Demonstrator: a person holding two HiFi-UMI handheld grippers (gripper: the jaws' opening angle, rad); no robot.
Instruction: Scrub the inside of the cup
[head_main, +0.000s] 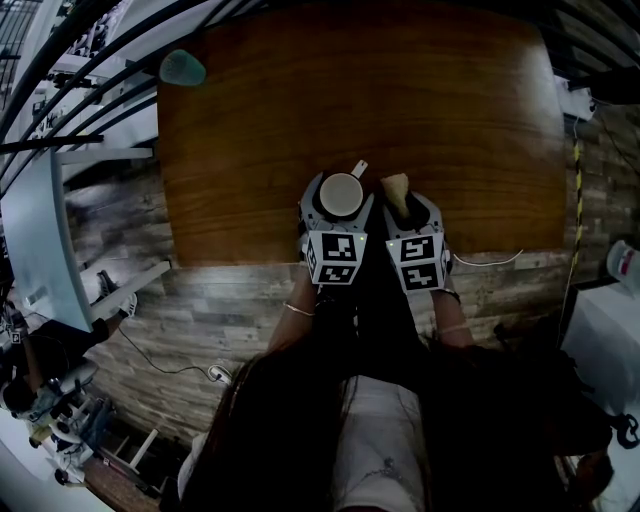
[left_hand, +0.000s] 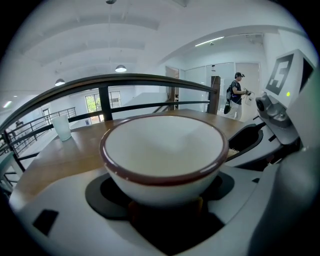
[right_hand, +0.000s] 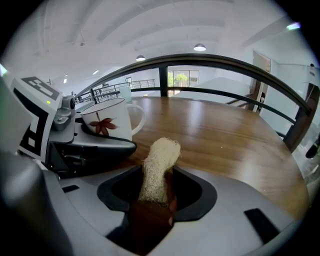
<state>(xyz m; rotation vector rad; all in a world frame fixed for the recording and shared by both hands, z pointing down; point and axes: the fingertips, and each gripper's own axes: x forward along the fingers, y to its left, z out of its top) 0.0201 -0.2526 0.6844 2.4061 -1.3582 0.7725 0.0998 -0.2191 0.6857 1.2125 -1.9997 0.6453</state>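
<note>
While the left gripper (head_main: 340, 192) clamps the white cup (left_hand: 164, 150) low on its wall, mouth up on the wooden table (head_main: 420, 100) near its front edge, I judge that hold must stay firm for scrubbing. My right gripper (right_hand: 158, 187) is closed on a loofah scrubber (right_hand: 160, 160), whose free end stands out beyond the jaws (useful reach). I'd carry it over the rim, press it against the inner wall and work round. Both grippers sit side by side, pointing away from me and tipped downward.
</note>
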